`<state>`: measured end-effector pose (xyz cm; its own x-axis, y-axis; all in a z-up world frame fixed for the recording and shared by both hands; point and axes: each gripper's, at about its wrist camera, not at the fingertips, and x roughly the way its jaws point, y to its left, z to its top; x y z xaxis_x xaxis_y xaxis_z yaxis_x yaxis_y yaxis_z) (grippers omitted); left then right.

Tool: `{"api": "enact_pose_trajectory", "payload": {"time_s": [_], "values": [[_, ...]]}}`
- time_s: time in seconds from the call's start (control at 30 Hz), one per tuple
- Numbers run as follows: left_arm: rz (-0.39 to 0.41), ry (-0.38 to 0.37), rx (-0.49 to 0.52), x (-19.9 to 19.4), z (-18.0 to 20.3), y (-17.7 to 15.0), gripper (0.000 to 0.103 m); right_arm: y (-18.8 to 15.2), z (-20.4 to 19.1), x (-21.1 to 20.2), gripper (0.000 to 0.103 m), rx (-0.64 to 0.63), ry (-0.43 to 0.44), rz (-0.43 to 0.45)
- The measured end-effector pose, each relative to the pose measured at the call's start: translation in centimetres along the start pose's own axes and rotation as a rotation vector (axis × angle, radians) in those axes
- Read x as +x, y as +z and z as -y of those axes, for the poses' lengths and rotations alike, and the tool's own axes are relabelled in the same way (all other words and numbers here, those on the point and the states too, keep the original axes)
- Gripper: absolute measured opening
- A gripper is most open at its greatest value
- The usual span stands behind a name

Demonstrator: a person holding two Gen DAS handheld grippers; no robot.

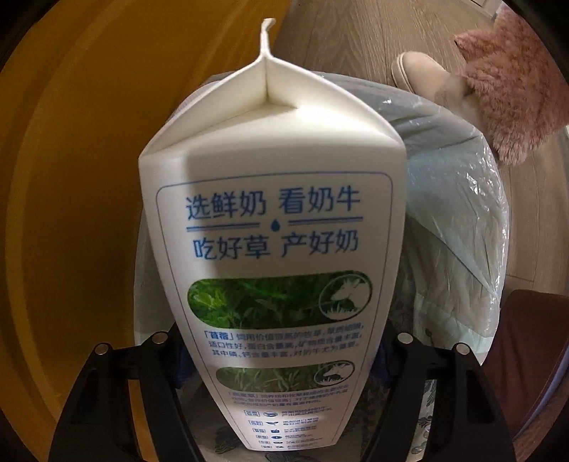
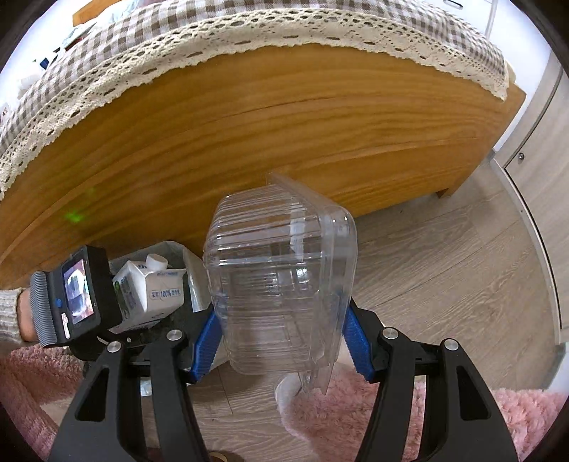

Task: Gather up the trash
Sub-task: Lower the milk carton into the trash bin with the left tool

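Note:
My left gripper is shut on a white milk carton with blue Chinese print and a folded gable top, held over a trash bin lined with a pale plastic bag. The right wrist view shows the same carton with its white cap, held by the left gripper above the bin. My right gripper is shut on a clear ribbed plastic clamshell container, its blue pads pressing both sides, just right of the bin.
A wooden cabinet side stands close behind the bin, with a checked, lace-edged cloth on top. Pale wood floor, pink fluffy rug, a beige shoe and pink fluffy fabric lie nearby. White door at right.

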<state>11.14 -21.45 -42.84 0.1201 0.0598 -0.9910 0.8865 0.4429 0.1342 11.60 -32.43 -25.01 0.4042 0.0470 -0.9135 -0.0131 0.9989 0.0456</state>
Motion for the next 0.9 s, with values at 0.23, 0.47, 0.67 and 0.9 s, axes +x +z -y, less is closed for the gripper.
{"api": "enact_pose_trajectory", "payload": {"time_s": [0.23, 0.47, 0.67, 0.9], "values": [[-0.106, 0.003, 0.048, 3.4, 1.0, 2.4, 0.07, 0.2, 0.6, 0.1, 0.06, -0.003, 0.009, -0.008], [-0.178, 0.012, 0.109, 6.9, 3.0, 4.7, 0.07, 0.3, 0.9, 0.3, 0.06, -0.004, 0.019, -0.014], [-0.223, -0.008, 0.086, 9.5, 4.0, 6.3, 0.072, 0.1, 1.0, 0.8, 0.06, -0.007, 0.022, -0.015], [-0.201, -0.022, 0.05, 9.9, 3.0, 6.6, 0.079, 0.1, 0.8, 0.9, 0.06, -0.008, 0.026, -0.016]]}}
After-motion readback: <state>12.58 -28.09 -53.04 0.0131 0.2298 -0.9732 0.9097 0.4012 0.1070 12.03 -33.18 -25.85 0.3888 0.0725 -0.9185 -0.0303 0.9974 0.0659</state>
